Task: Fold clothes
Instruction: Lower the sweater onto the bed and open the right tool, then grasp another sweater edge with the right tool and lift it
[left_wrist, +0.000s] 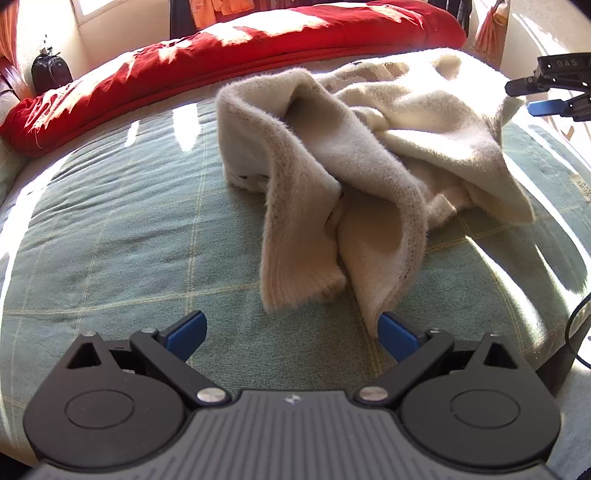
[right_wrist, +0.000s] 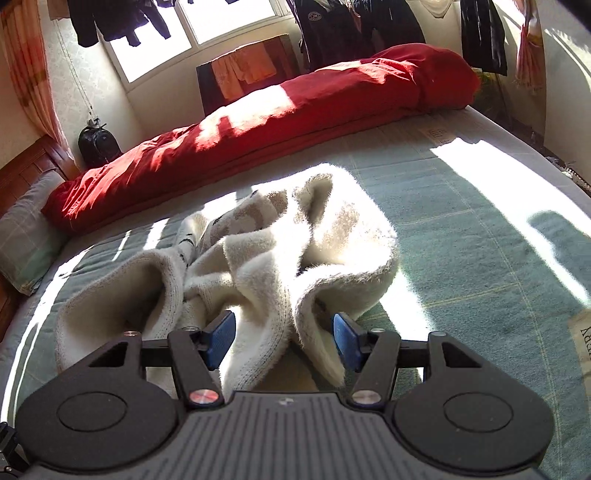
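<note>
A cream fuzzy sweater (left_wrist: 351, 155) lies crumpled on the green checked bed cover (left_wrist: 129, 229). A ribbed cuff or hem end (left_wrist: 299, 284) points toward my left gripper (left_wrist: 291, 336). That gripper is open just short of the cloth, and its right pad (left_wrist: 397, 338) sits beside the tip of a fold. In the right wrist view my right gripper (right_wrist: 284, 339) is open over the near edge of the sweater (right_wrist: 258, 258), with folds showing between its blue pads (right_wrist: 221, 339). From the left wrist view the right gripper (left_wrist: 535, 98) hovers at the sweater's far right side.
A rolled red duvet (right_wrist: 277, 114) runs along the far side of the bed. A pillow (right_wrist: 26, 251) lies at the left, with a black bag (right_wrist: 98, 144) behind it. Dark clothes (right_wrist: 332, 26) hang by the window. A black cable (left_wrist: 576, 332) hangs at the bed's right edge.
</note>
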